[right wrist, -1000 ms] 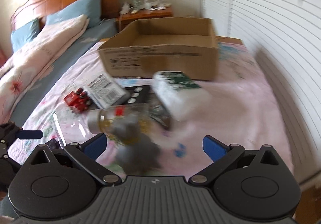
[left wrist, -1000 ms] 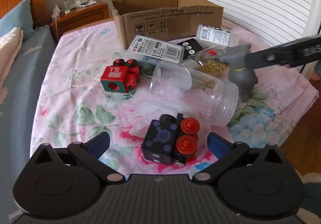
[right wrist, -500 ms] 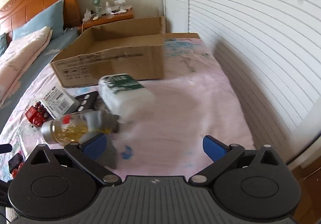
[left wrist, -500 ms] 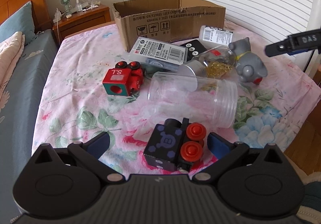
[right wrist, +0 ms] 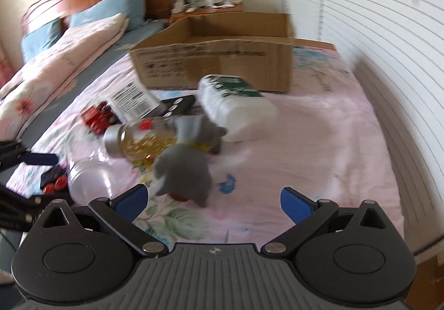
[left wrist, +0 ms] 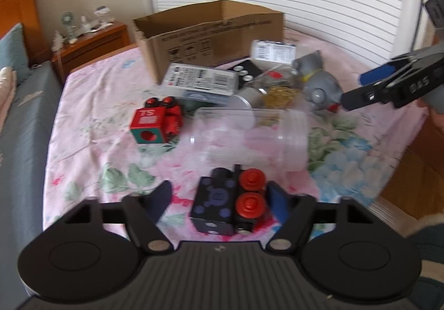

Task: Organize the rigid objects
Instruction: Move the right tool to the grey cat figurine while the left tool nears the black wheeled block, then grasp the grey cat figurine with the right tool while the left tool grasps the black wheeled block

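Left wrist view: the left claw [left wrist: 219,199] filled the bottom of the frame, and its jaws had just been closing around a black toy train block [left wrist: 227,203] with two red wheels. The right blue pad [left wrist: 276,200] sat just beside the wheels; the left pad [left wrist: 161,196] stood apart from the block's dark side, so the claw was not yet clenched on it. The block lay low in the centre of the frame on a pink floral bed cover [left wrist: 91,104]. Above it a clear plastic jar [left wrist: 249,138] lay on its side, with a red toy block [left wrist: 155,122] to its left and a cardboard box [left wrist: 208,35] in the upper centre.

The likely trouble: only one pad was near contact, so further closing could push the block sideways across the soft cover. The pad could also catch the round wheels rather than a flat face and let the block twist out. The jar lay close behind and could roll if nudged.

In the right wrist view the right claw [right wrist: 213,199] stood released and empty at the bottom. A grey soft toy [right wrist: 183,171] lay just above and left of centre, near its left pad, among a bottle of golden pieces [right wrist: 138,140] and a white bottle [right wrist: 236,113].
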`<state>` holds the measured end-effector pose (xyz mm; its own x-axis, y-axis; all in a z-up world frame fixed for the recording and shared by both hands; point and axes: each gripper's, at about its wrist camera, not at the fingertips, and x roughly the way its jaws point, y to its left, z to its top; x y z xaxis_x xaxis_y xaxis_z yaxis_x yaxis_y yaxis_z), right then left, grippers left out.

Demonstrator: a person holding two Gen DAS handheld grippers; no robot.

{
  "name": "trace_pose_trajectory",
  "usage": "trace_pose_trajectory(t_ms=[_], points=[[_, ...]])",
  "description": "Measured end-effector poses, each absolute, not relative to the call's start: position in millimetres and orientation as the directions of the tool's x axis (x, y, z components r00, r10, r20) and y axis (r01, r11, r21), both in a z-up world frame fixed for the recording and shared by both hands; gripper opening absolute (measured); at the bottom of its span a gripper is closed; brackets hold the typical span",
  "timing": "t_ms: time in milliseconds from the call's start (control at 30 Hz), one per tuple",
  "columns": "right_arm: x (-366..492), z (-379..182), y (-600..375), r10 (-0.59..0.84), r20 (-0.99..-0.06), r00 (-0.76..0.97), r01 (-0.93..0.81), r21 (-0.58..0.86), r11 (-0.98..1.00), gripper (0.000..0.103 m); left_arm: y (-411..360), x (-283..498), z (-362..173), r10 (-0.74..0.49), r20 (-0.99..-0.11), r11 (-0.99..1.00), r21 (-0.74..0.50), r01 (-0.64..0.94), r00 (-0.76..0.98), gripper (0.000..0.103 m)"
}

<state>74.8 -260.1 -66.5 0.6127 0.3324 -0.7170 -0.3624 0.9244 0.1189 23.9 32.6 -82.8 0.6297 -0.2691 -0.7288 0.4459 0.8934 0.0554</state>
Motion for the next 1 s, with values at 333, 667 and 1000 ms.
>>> trace_pose_trajectory(t_ms=[333,667,1000], points=[[67,-69,-230,0.352,-0.697,0.625,-0.514,-0.028,0.858,0.098,38,23,-85,-0.274,-0.742,0.892,0.041,0.45,0.611,0.054],[75,-45,-203,0.363,-0.64,0.677,-0.669,-0.33,0.666,0.09,40,23,-85,-0.265,-0.741,0.901,0.039,0.433,0.617,0.057],[78,-56,-206,0.326,-0.733,0.598,-0.737,-0.342,0.582,0.094,43,23,-86,-0.269,-0.74,0.905,0.025,0.424,0.617,0.058]])
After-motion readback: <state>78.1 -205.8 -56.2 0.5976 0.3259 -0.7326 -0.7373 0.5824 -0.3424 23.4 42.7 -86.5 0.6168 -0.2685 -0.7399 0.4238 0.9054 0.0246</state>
